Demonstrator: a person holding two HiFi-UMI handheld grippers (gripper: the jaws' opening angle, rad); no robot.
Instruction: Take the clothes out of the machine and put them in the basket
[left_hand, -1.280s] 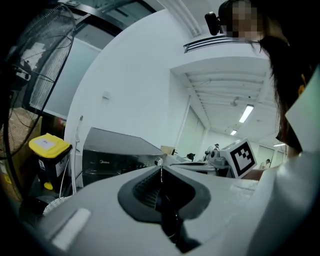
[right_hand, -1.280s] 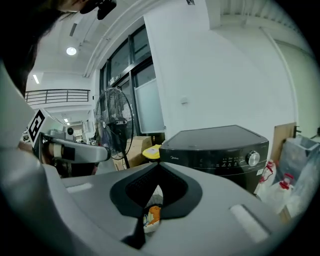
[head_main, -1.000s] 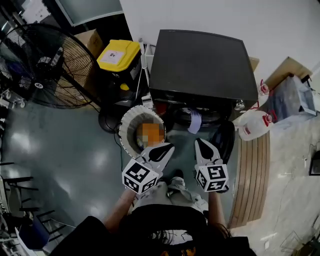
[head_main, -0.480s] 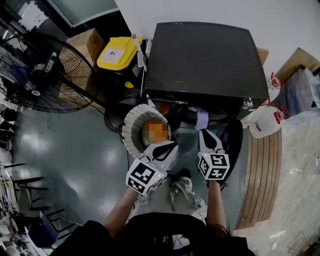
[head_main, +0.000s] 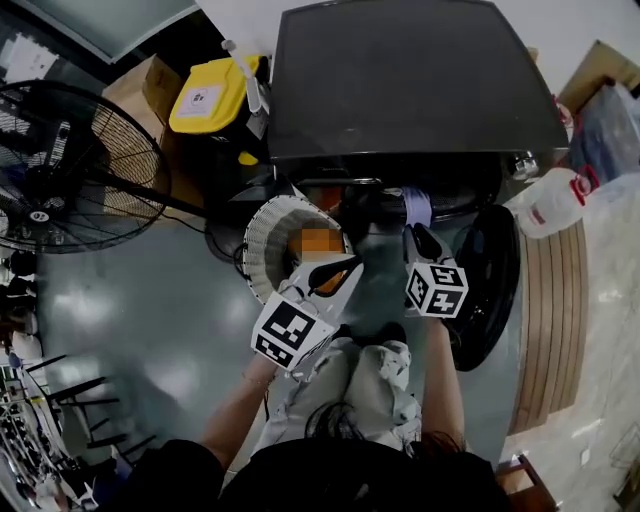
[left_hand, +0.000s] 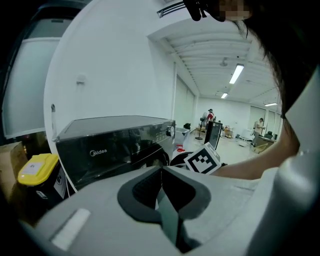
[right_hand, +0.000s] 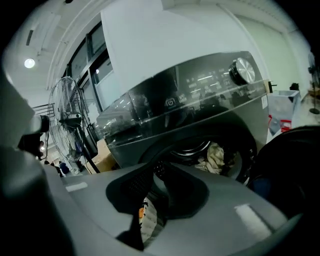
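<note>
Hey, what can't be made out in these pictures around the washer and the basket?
- Head view: the top of the washer hides most of its opening.
- Right gripper view: pale clothes show in the drum; its rim and the right gripper hide how many lie deeper.
- Head view: what lies in the basket sits under a blurred patch, partly behind the left gripper.
- Right gripper view: the panel symbols are too small to read.

Machine (head_main: 415, 80) black; basket (head_main: 262, 232) white, ribbed; clothes (right_hand: 216, 156) cream; bin lid (head_main: 210, 95) yellow; cubes (head_main: 290, 330) white with black square markers.
</note>
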